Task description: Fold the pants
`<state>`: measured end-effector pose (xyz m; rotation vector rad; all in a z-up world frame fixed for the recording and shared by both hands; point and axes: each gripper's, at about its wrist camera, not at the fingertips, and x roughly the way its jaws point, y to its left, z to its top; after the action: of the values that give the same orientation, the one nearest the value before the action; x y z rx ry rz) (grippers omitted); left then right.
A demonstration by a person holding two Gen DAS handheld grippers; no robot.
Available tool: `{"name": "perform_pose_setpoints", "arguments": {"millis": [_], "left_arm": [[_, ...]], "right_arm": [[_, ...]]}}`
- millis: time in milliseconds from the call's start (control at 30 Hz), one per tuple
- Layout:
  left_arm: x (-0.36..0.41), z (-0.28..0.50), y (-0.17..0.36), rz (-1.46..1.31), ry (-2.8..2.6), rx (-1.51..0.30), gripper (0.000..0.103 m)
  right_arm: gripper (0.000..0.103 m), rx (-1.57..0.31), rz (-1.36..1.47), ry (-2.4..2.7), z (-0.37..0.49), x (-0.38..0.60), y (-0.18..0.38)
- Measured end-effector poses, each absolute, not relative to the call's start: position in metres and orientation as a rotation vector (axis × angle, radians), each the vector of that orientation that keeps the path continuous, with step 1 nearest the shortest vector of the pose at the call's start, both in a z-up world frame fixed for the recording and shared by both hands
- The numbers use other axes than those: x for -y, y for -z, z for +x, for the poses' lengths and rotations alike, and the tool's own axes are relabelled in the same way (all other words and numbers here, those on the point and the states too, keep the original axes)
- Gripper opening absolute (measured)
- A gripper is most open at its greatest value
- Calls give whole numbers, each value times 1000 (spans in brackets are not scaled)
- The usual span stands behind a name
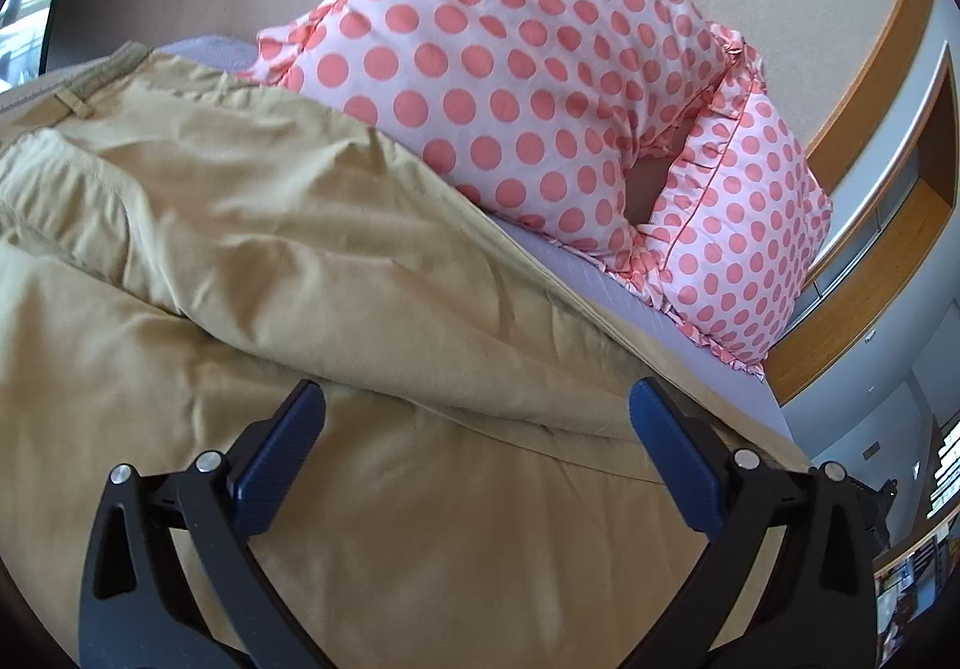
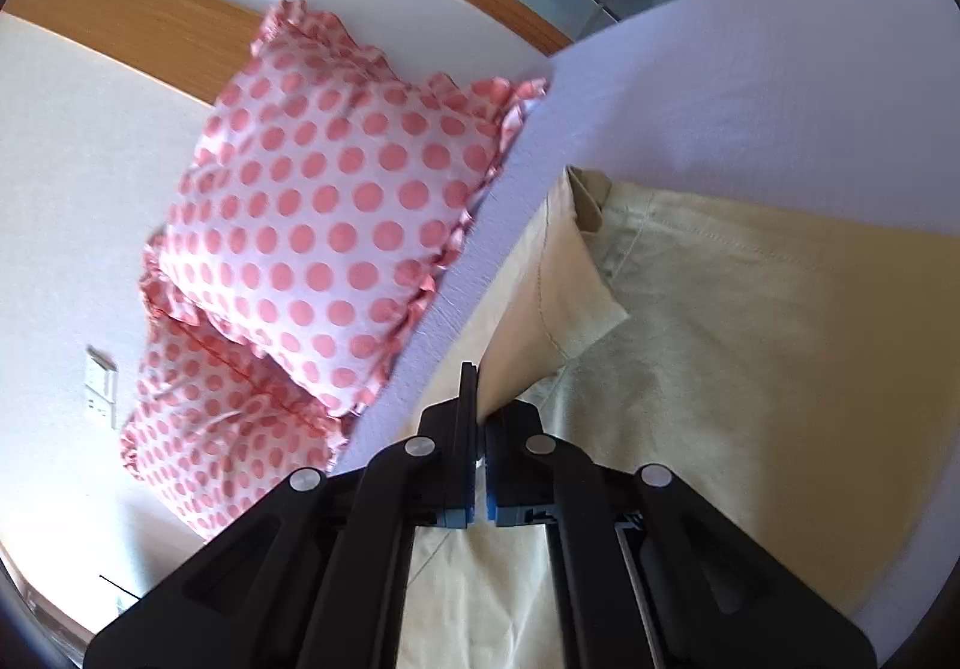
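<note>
Left wrist view: left claw (image 1: 477, 399) spread apart above tan pants (image 1: 270, 261) filling lower frame; dotted pillows (image 1: 528, 87) upper right. Right claw (image 2: 480, 387) clamped on pants edge beside bed (image 2: 750, 87) sheet.

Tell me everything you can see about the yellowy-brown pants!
The tan cotton-looking pants lie rumpled on the pale lilac bed sheet, beside the pink polka-dot frilly pillows. A waistband with a belt loop shows at the far end, and stitched seams run along the cloth. The right gripper is shut on a lifted fold of fabric; the left gripper hangs open just above the cloth.
</note>
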<state>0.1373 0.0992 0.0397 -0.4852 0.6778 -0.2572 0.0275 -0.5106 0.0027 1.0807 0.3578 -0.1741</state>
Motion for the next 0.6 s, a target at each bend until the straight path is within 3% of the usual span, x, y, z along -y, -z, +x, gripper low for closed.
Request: {"name": "perform_pose_setpoints", "arguments": {"millis": [167, 333, 500, 533, 600], "left_arm": [[-122, 149, -68, -478, 237, -669, 101], [-153, 209, -52, -617, 114, -834, 101], [-169, 257, -46, -638, -1, -878, 100], [-169, 265, -46, -625, -24, -885, 96], [-172, 282, -41, -613, -63, -919, 72]], "right_arm": [[2, -286, 1037, 171, -14, 518, -17], [2, -291, 1063, 159, -15, 523, -9], [2, -297, 1045, 153, -15, 523, -7], [2, -298, 1042, 153, -15, 523, -6], [2, -297, 1042, 153, -15, 523, -5]]}}
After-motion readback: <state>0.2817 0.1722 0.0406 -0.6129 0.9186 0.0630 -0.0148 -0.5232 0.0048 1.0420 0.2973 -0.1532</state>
